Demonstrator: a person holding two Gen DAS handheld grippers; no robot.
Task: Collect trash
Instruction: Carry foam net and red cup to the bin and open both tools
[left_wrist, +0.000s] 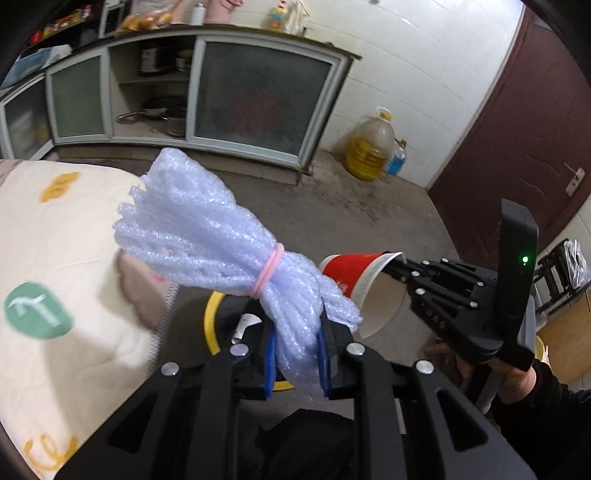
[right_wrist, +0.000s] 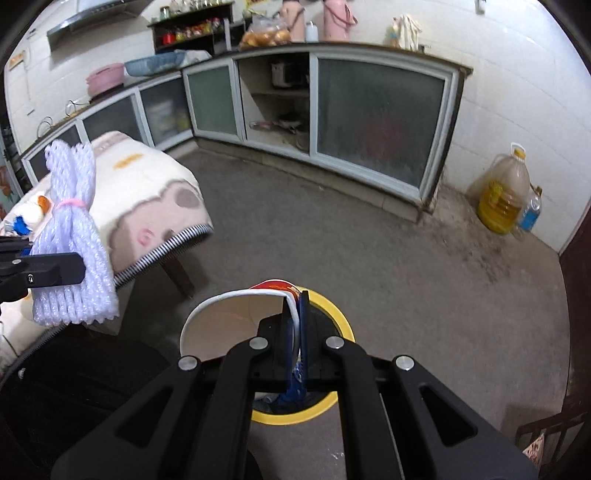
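My left gripper (left_wrist: 295, 354) is shut on a white foam net bundle (left_wrist: 207, 229) tied with a pink band; the bundle also shows in the right wrist view (right_wrist: 74, 236). My right gripper (right_wrist: 294, 332) is shut on the rim of a red paper cup (right_wrist: 229, 325), also seen in the left wrist view (left_wrist: 362, 280) to the right of the bundle. Both are held above a yellow-rimmed trash bin (right_wrist: 332, 306), whose rim shows below the bundle in the left wrist view (left_wrist: 210, 321).
A table under a cream patterned cloth (right_wrist: 147, 192) stands to the left. Kitchen cabinets (right_wrist: 369, 118) line the far wall. An oil jug (right_wrist: 502, 195) and a blue bottle (right_wrist: 530, 214) stand by the wall at right. A dark red door (left_wrist: 517, 129) is at far right.
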